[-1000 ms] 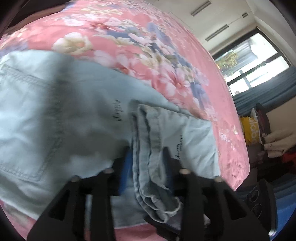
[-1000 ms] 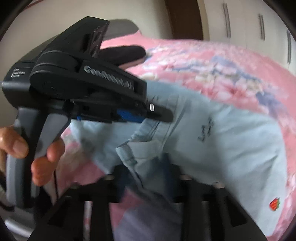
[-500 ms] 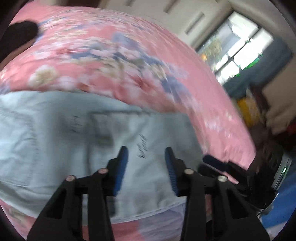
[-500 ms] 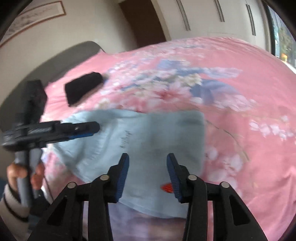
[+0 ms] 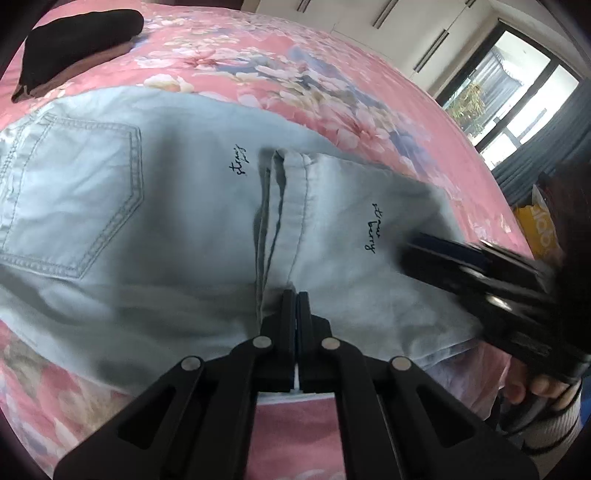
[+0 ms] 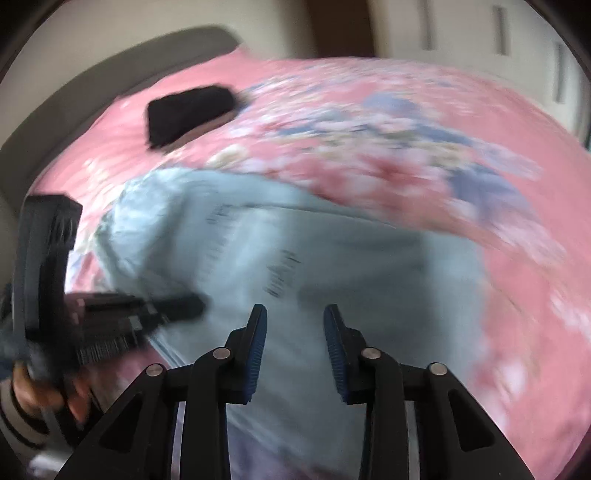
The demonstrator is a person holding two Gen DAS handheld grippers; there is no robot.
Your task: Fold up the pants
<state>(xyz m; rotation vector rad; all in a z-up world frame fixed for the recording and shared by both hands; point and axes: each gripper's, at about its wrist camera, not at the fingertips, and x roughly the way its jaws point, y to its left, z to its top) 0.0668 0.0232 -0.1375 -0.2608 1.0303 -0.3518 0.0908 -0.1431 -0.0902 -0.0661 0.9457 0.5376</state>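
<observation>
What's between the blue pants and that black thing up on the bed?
Only bare flowery bedspread lies between the pants and the black thing, shown in the left wrist view.

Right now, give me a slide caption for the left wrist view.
Shut left gripper above folded light-blue pants on a pink floral bedspread, right gripper alongside.

pink floral bedspread [image 5: 332,85] filling most of the frame, cream wardrobe doors [image 5: 388,22] with long handles along the top, big dark-framed window [image 5: 517,85] upper right with daylight coming in, dark curtain [image 5: 546,155] beside it, grey headboard [image 6: 92,88] upper left
</observation>
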